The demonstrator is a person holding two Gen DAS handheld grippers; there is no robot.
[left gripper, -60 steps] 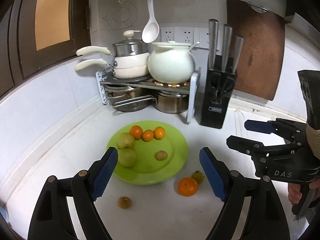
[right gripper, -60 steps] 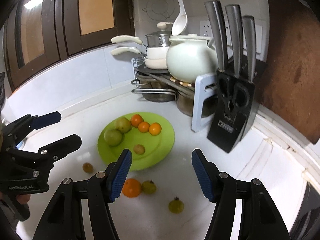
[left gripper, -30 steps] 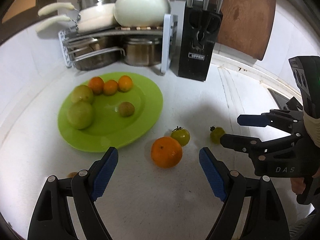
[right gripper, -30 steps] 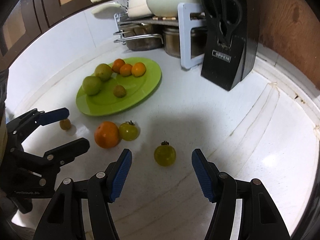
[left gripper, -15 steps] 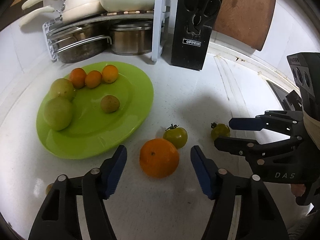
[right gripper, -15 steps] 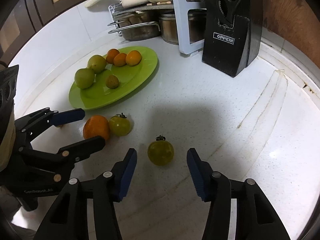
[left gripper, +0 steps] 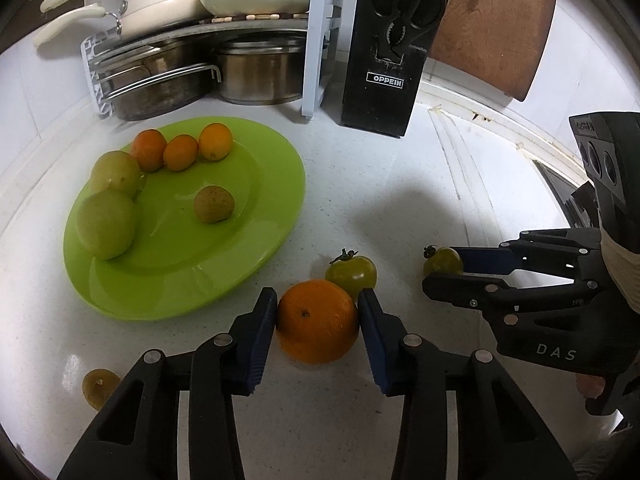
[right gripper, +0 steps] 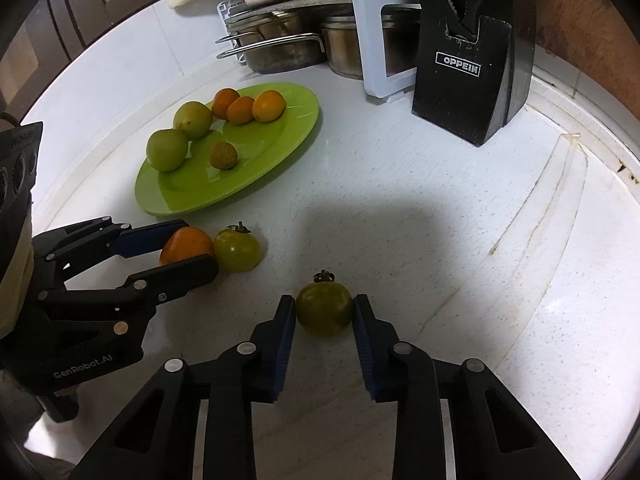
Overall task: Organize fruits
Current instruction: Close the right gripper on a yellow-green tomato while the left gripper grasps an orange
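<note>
Two grippers work low over a white counter [left gripper: 400, 200], which fills most of both views. A pot rack [left gripper: 200, 64] sits at the upper left of the left wrist view, with a black knife block [left gripper: 384, 60] to its right at top centre. A green plate [left gripper: 256, 216] occupies the middle left and carries six fruits: two green ones at its left edge, three small orange ones in a row at its upper part, and one brown one near its centre. The left gripper [left gripper: 317, 318] at the lower centre has its pads pressed against both sides of an orange [left gripper: 316, 322] that rests on the counter just below the plate's rim. A green tomato [left gripper: 354, 274] touches the orange on its upper right. The right gripper [right gripper: 323, 312], lower centre of the right wrist view, is clamped on a second tomato [right gripper: 323, 309], also on the counter, right of the first. A small brown fruit [left gripper: 98, 388] lies at the lower left of the left wrist view.
</note>
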